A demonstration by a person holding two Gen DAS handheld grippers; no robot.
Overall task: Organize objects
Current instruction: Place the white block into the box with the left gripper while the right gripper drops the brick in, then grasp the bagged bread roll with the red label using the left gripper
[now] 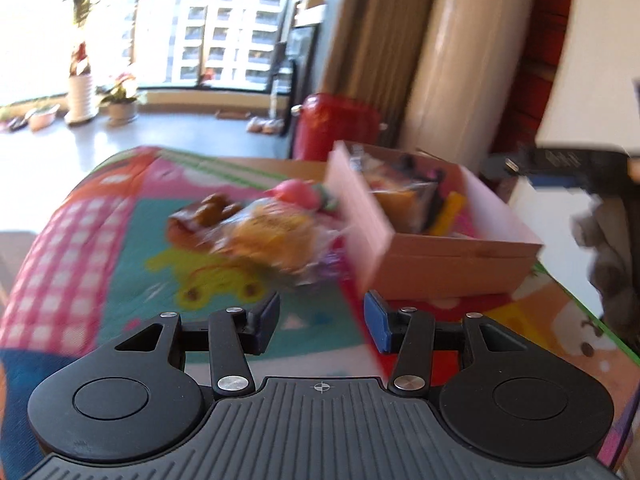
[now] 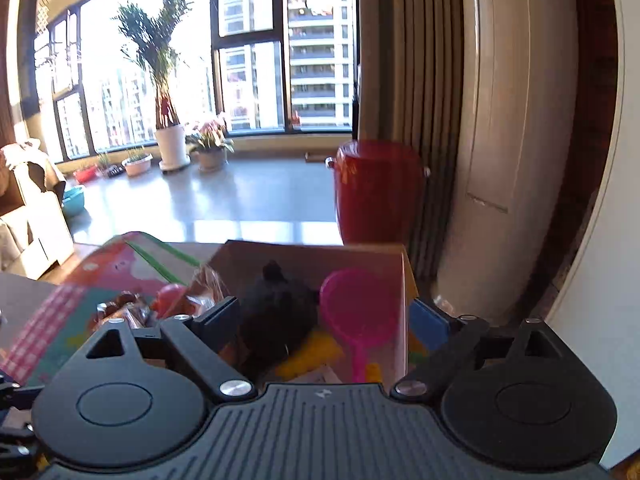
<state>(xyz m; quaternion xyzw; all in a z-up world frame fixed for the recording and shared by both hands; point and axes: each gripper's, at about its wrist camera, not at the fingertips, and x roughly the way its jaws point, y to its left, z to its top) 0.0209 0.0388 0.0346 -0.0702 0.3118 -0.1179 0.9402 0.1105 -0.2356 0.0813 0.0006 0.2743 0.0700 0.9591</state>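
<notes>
A cardboard box point(image 1: 452, 256) stands on a colourful mat point(image 1: 120, 240) and holds several toys and packets. Left of the box lie a wrapped bun packet point(image 1: 272, 236), a brown pastry point(image 1: 200, 220) and a pink toy point(image 1: 298, 192). My left gripper point(image 1: 322, 320) is open and empty, just in front of the box corner. My right gripper point(image 2: 324, 322) is open and hovers over the box point(image 2: 304, 254), above a black toy point(image 2: 276, 312) and a pink scoop point(image 2: 356, 312). Nothing is between its fingers.
A red bin point(image 2: 378, 192) stands on the floor behind the table, next to curtains and a tall white appliance point(image 2: 516, 140). Potted plants point(image 2: 172, 144) line the window. The other gripper's black body point(image 1: 560, 160) shows at the right of the left wrist view.
</notes>
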